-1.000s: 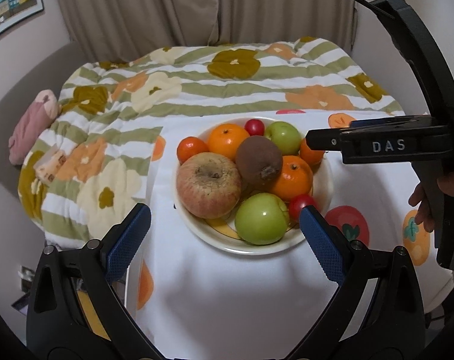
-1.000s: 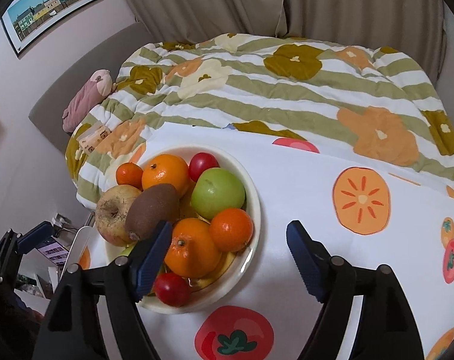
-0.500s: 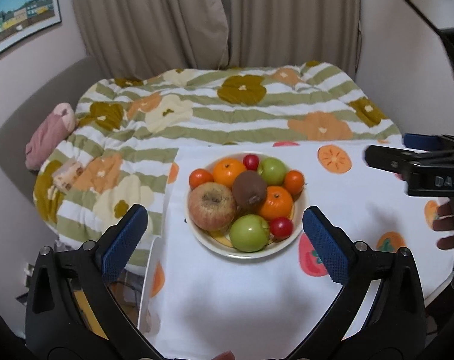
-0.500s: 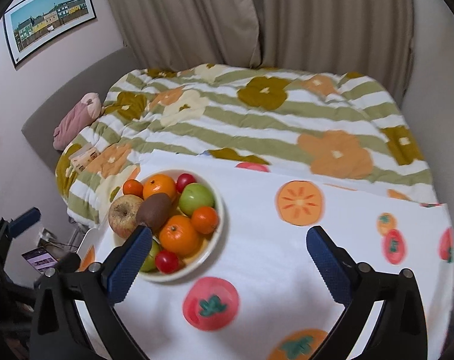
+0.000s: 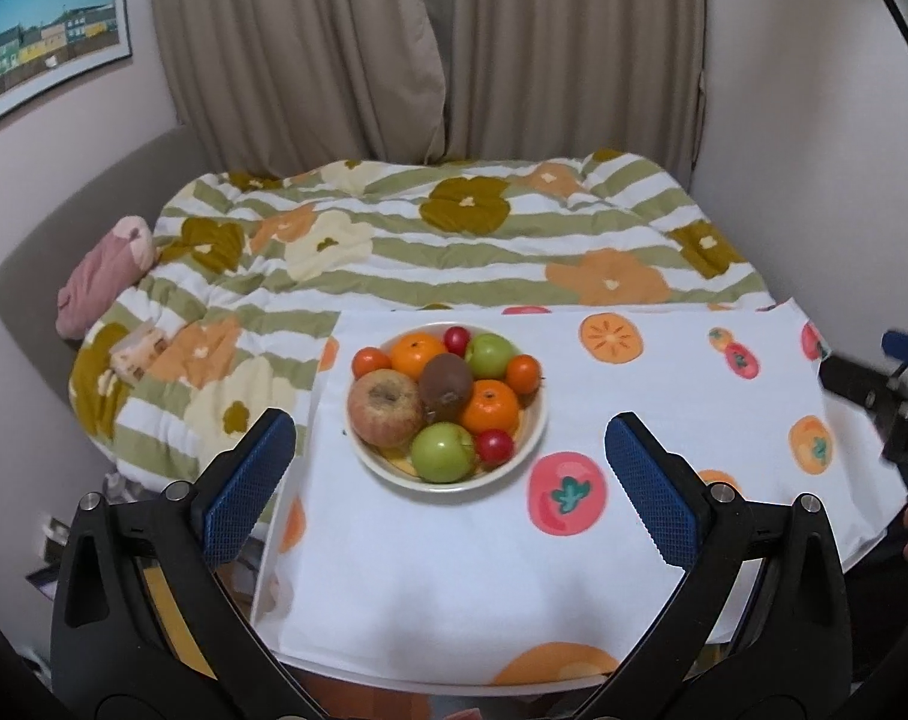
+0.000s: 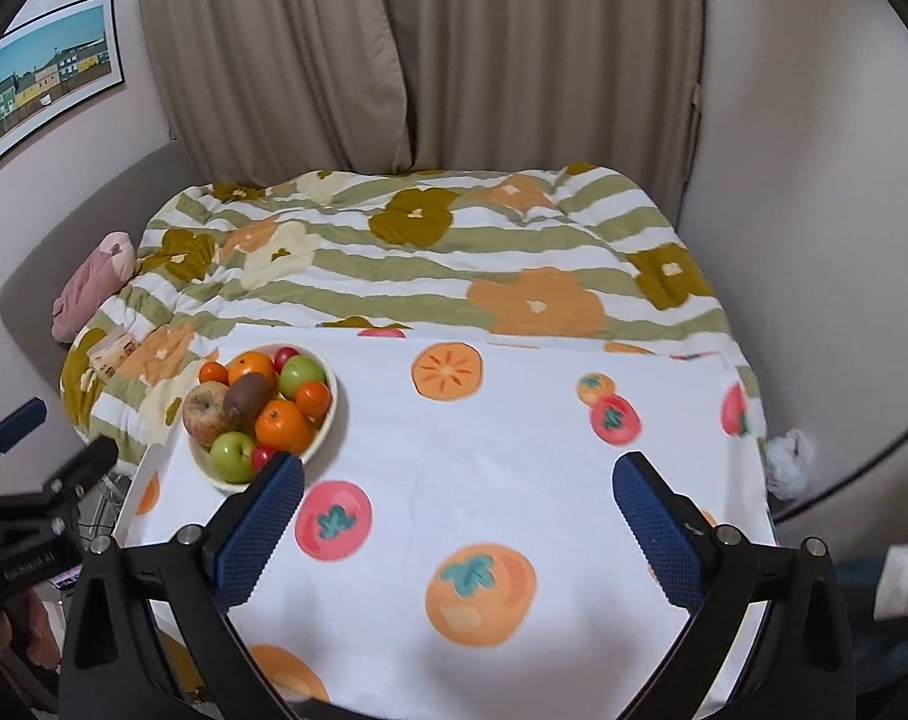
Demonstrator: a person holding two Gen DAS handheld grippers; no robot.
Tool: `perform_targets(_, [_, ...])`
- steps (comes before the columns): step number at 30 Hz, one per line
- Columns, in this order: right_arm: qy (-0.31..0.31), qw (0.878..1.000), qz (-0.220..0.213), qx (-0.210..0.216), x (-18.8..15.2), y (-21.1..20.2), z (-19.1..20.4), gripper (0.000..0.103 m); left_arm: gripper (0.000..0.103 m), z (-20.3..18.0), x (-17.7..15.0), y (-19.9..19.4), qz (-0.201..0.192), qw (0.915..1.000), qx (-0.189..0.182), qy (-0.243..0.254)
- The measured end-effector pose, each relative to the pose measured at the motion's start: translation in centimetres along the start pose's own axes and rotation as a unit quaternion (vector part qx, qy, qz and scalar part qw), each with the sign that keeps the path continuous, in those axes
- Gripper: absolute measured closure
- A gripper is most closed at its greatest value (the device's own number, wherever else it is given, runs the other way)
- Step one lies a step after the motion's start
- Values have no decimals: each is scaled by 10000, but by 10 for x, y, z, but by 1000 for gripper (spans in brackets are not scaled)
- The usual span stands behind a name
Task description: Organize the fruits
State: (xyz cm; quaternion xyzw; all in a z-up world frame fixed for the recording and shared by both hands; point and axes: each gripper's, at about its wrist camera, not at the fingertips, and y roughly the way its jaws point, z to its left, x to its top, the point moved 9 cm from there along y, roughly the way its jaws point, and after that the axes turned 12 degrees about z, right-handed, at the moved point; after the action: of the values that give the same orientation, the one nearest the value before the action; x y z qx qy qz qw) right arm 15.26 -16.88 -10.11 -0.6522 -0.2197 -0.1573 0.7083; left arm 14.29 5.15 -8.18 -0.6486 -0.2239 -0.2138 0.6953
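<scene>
Two grippers: both above the near part of the table, pointing down toward it, nothing between either pair of fingers.
Left gripper [image 5: 445,480]: jaws wide apart, blue pads flanking the bowl in its own view without touching it; empty.
Right gripper [image 6: 457,525]: jaws spread as far as they go, over bare cloth well right of the bowl; empty.
Bowl [image 5: 535,426]: cream, round, on the left part of the table near the far edge; heaped with fruit.
Fruit in bowl: large mottled apple [image 5: 385,408] front left, brown kiwi [image 5: 447,387] in the middle, green apple [image 5: 443,453] at front, second green apple [image 5: 490,355] at back, oranges [image 5: 489,414] right and back, small red fruits [image 5: 493,446] at the front and back rim.
Tablecloth [image 5: 454,570]: white, printed with persimmons and tomatoes.
Bed [image 5: 454,240]: just behind the table, green-striped flowered quilt, pink soft thing [image 5: 103,276] at its left end.
Backdrop: beige curtains [image 5: 430,48]; framed picture [image 5: 49,75] on the left wall.
</scene>
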Motion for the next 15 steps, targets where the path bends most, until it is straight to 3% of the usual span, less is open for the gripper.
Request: perform_targets(15, [401,9986,-263,-222,-30,-26,-20,0,0,-23,-5,-27,-289,9993,-52,240])
